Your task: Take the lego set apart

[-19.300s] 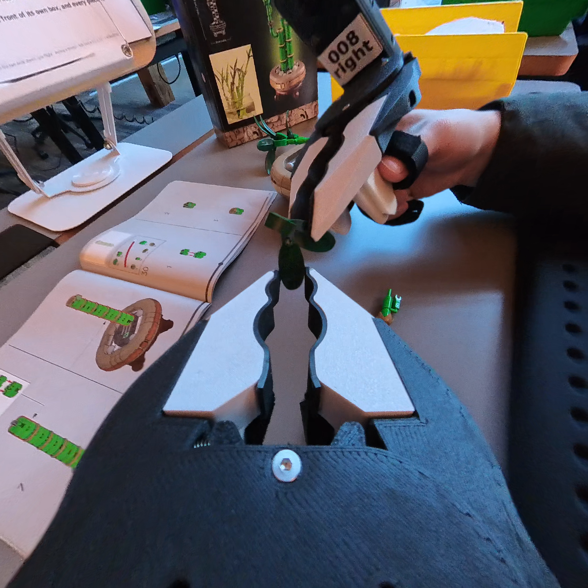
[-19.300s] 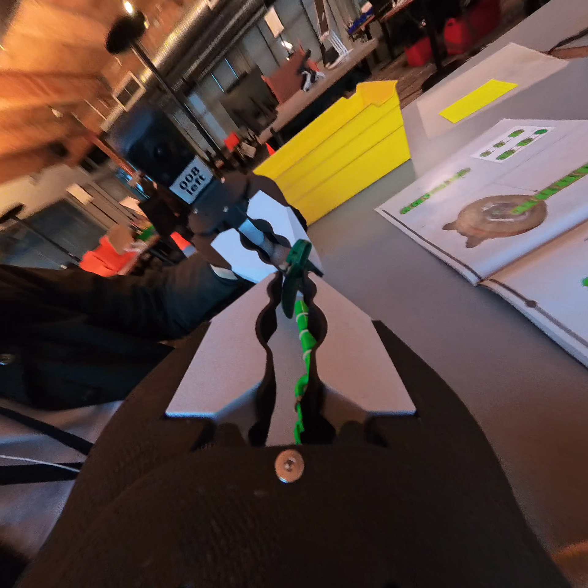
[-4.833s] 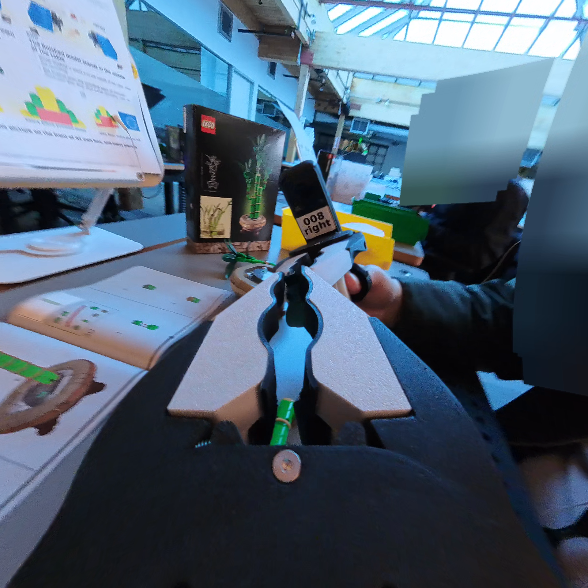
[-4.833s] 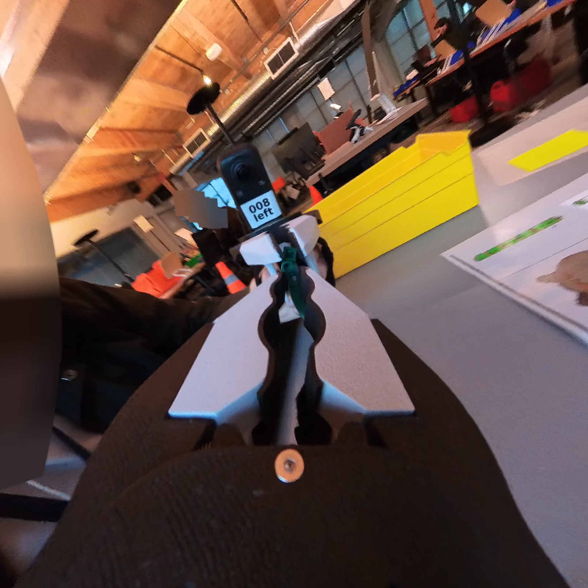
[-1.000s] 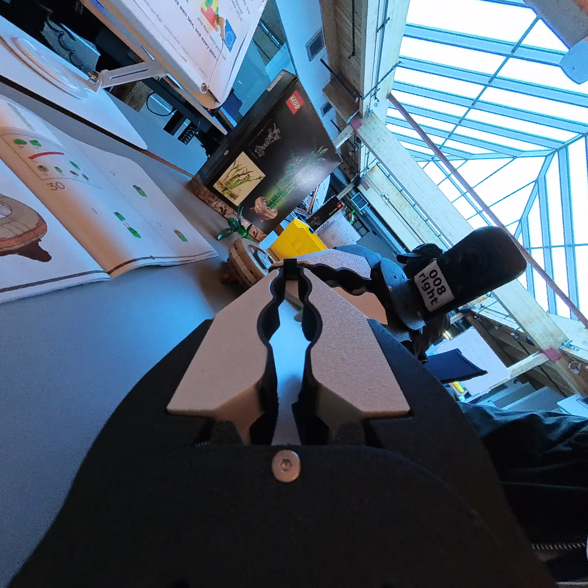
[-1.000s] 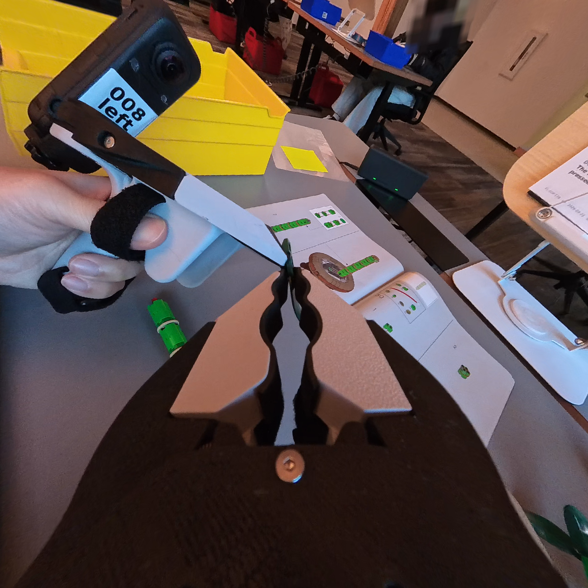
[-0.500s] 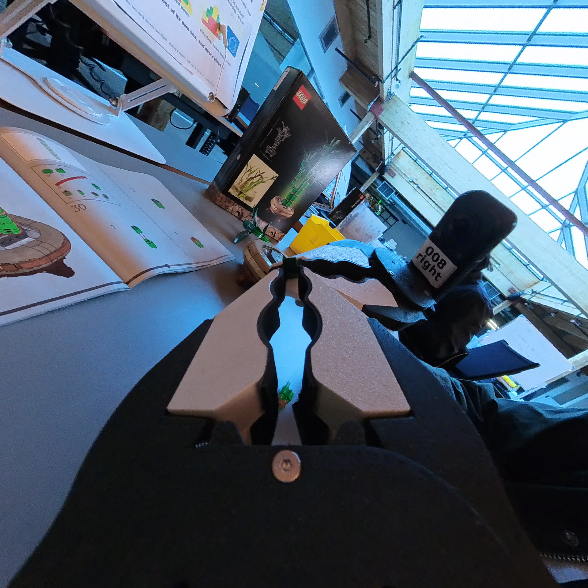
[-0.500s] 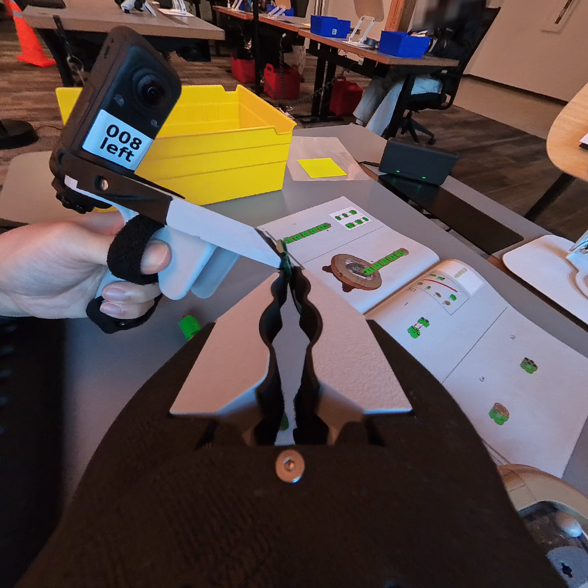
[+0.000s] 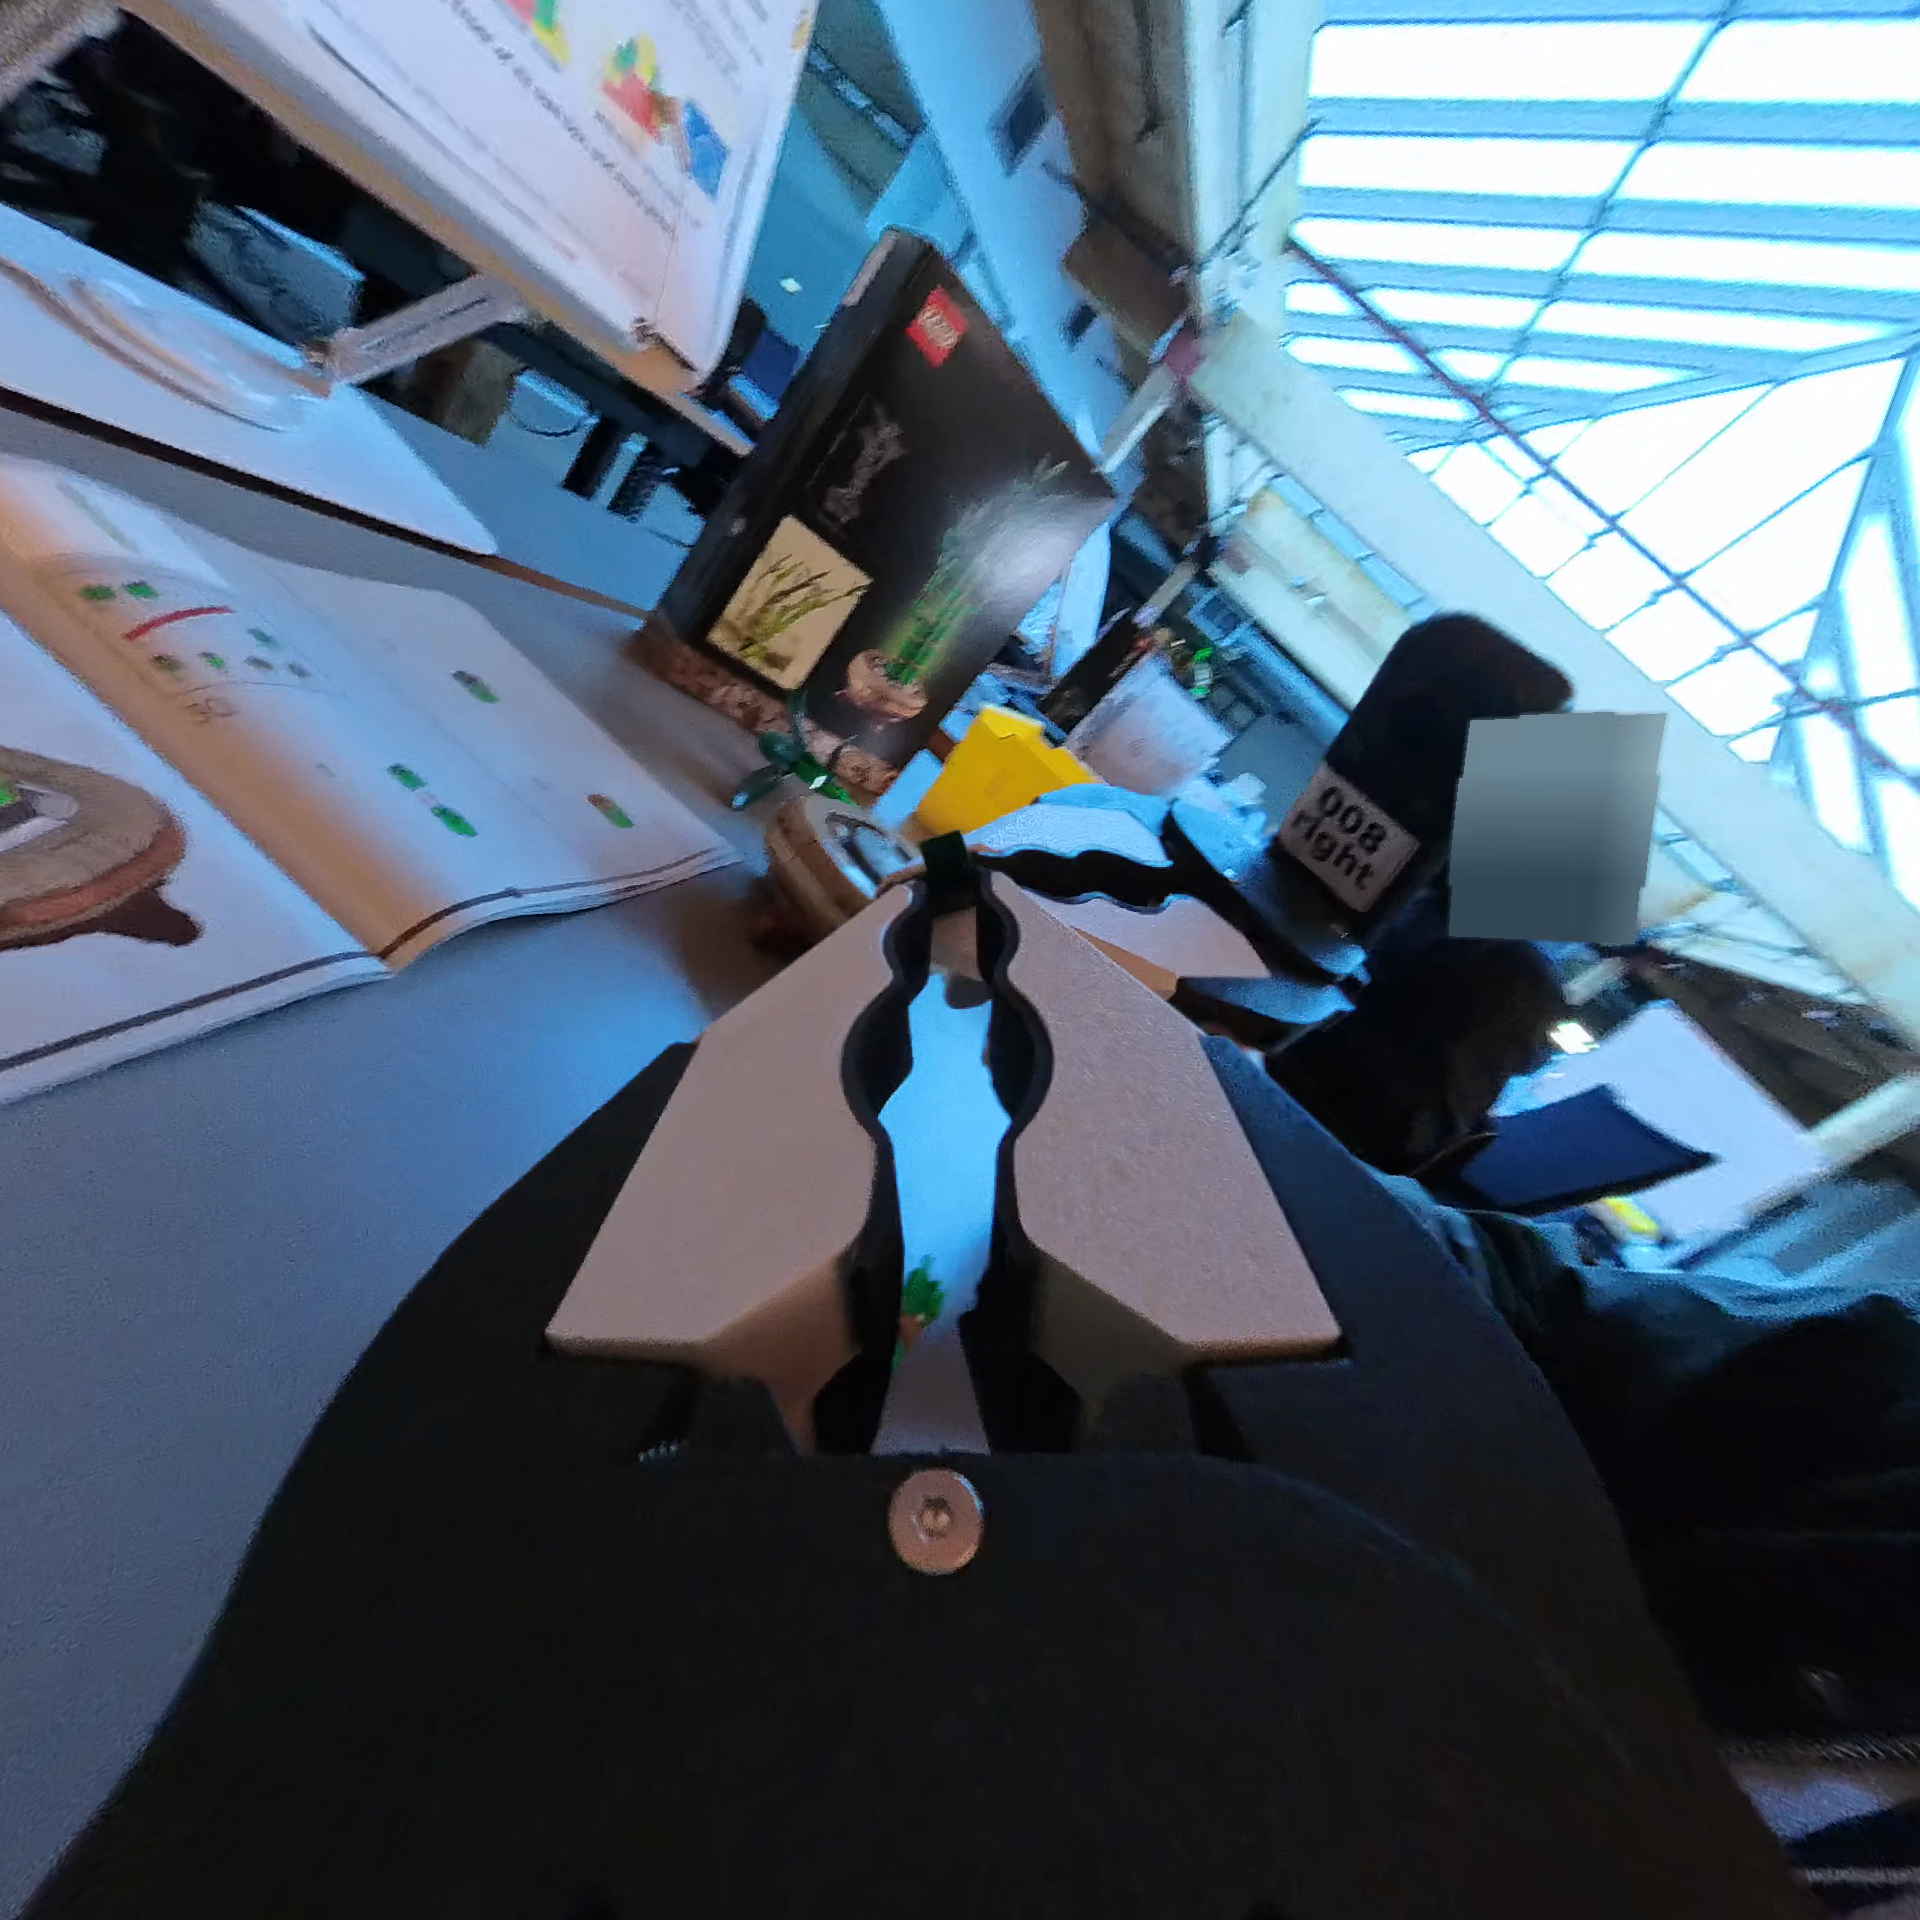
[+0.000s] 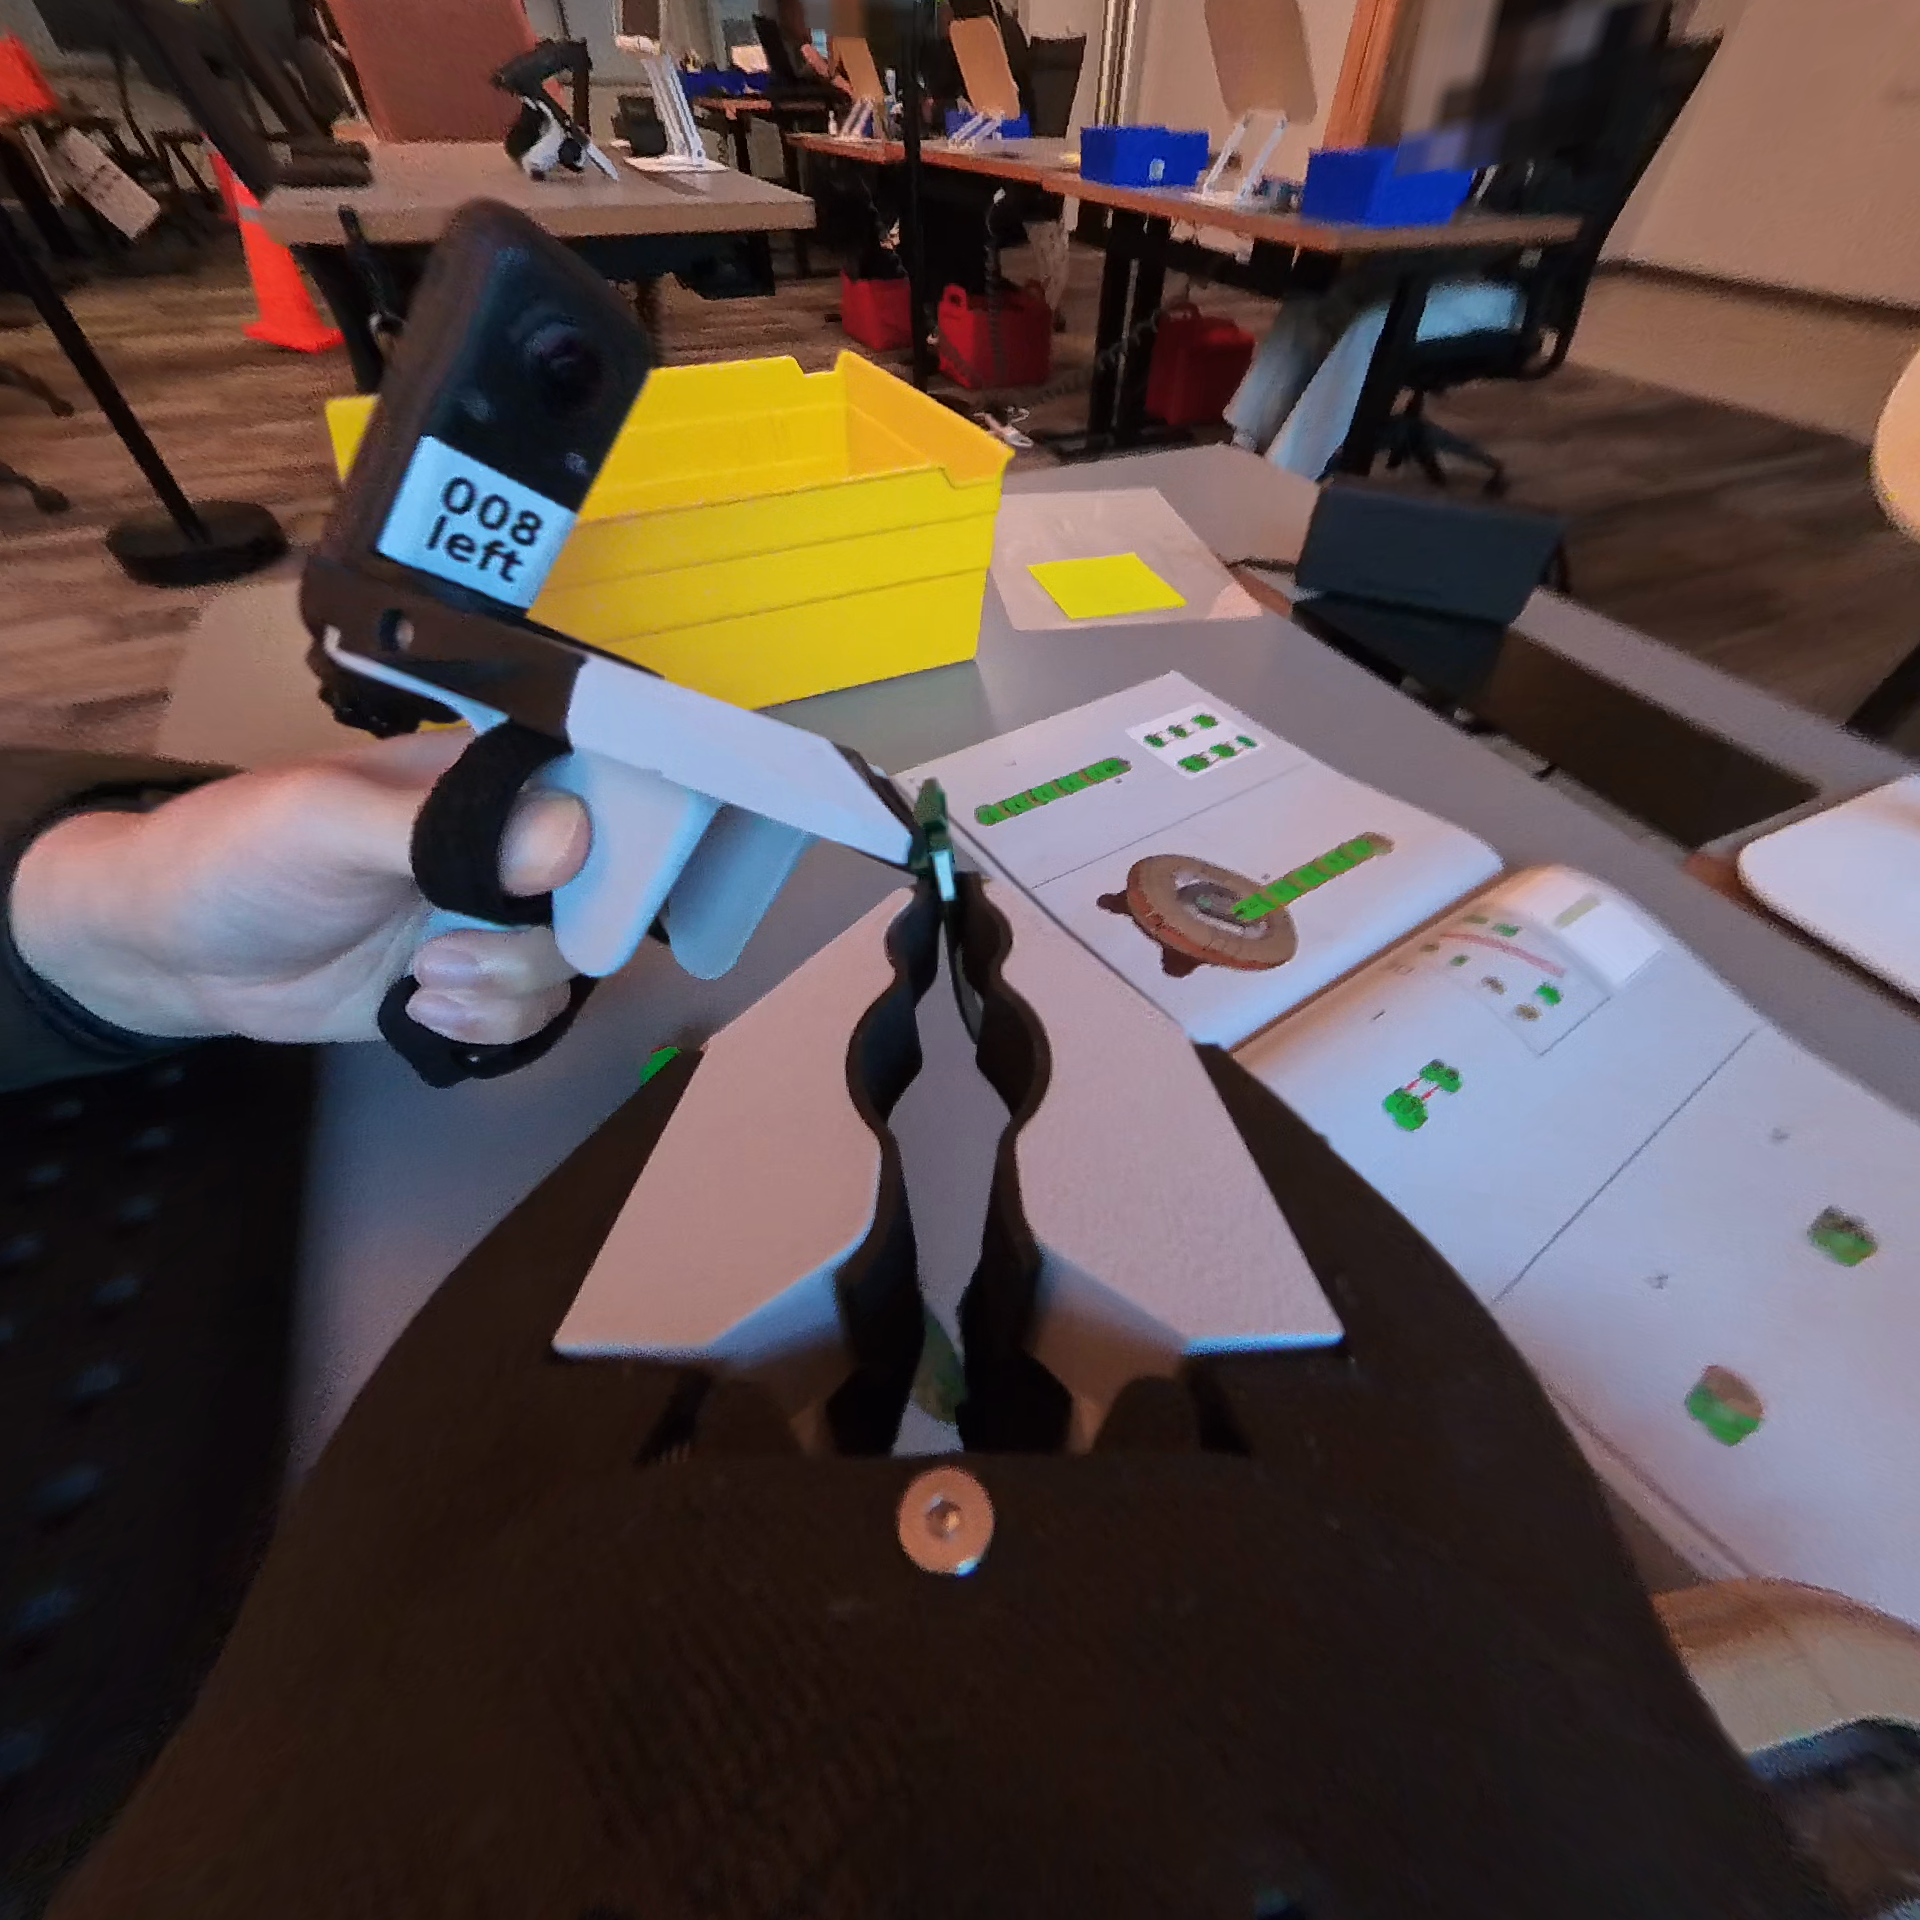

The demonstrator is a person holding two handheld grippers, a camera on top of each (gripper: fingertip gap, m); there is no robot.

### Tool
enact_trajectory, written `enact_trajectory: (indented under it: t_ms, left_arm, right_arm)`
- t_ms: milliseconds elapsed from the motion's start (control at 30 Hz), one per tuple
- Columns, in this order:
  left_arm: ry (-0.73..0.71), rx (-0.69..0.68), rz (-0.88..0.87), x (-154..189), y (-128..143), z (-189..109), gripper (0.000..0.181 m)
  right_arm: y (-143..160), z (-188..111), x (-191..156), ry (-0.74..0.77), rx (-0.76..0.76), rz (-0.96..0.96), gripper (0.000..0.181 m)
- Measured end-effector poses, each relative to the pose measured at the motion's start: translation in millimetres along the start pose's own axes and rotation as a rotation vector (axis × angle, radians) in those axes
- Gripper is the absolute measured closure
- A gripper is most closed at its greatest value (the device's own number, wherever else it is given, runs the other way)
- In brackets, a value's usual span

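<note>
My left gripper (image 9: 948,902) and right gripper (image 10: 940,902) meet tip to tip above the grey table (image 9: 312,1143). Both are shut on one small dark green leaf piece (image 9: 945,868), which sticks out between the tips and also shows in the right wrist view (image 10: 932,821). The right gripper (image 9: 1039,862) comes in from the right in the left wrist view. The left gripper (image 10: 904,831) comes in from the left in the right wrist view, held by a hand (image 10: 260,894). A short bright green stalk piece (image 9: 920,1299) lies on the table below; part of it shows (image 10: 657,1065).
The round tan base (image 9: 831,847) with green leaves (image 9: 790,769) stands by the black set box (image 9: 894,540). An open instruction booklet (image 10: 1351,987) lies on the table. A yellow bin (image 10: 779,540) and a white stand (image 9: 208,384) are behind. My left and right fingertips are right by each other.
Both grippers stay pinched together on the small leaf piece while tilting. The long green stalk held earlier is out of the grippers; a short stalk piece now lies on the table.
</note>
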State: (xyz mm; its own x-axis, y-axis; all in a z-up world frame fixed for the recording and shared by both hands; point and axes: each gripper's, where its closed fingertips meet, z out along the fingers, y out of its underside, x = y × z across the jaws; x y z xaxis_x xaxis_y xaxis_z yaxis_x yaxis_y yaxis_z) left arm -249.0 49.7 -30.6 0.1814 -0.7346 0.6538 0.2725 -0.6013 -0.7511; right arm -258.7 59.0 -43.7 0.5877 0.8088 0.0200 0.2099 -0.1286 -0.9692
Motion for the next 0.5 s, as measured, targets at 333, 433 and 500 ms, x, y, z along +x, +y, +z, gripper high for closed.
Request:
enact_trajectory:
  t_ms: [333,433,500]
  left_arm:
    - [0.006,0.067,0.008,-2.8,-6.1,-1.0,0.16]
    - [0.015,0.043,0.006,-1.9,-0.5,4.4,0.163]
    - [0.017,0.048,-0.019,-4.4,-0.4,4.3,0.166]
  right_arm:
    - [-1.9,-4.7,6.8,0.098,0.001,-0.095,0.179]
    - [-1.6,-3.7,7.0,0.119,-0.011,-0.138,0.179]
    - [-1.1,-2.7,6.8,0.136,-0.023,-0.177,0.179]
